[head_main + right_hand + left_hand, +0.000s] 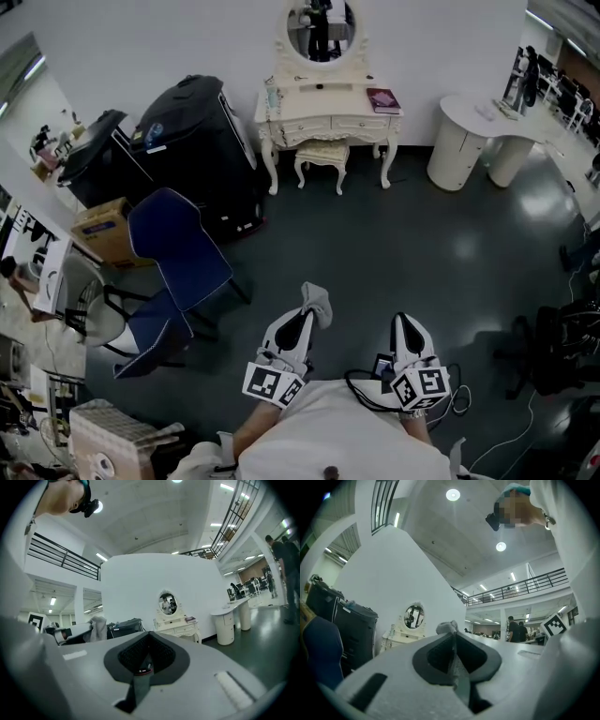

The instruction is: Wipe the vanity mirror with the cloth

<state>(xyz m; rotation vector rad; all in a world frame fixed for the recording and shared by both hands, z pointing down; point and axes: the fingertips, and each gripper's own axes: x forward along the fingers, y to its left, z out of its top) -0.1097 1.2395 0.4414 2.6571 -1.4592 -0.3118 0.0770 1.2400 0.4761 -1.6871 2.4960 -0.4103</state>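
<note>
The oval vanity mirror (321, 30) stands on a cream dressing table (323, 111) against the far wall, a few steps away from me. It is small in the left gripper view as the mirror (414, 616), and in the right gripper view as the mirror (167, 603). My left gripper (302, 323) is shut on a grey cloth (317, 302), and a crumpled end of that cloth (447, 627) sticks out past the jaw tips. My right gripper (405, 330) is held beside it, shut with nothing in it. Both grippers hang low over the dark floor near my body.
A stool (322, 155) is tucked under the dressing table, and a dark book (382, 98) lies on top. Black cases (202, 141), a blue chair (178, 248) and a cardboard box (103, 230) crowd the left. A white round-fronted counter (469, 131) is at the right.
</note>
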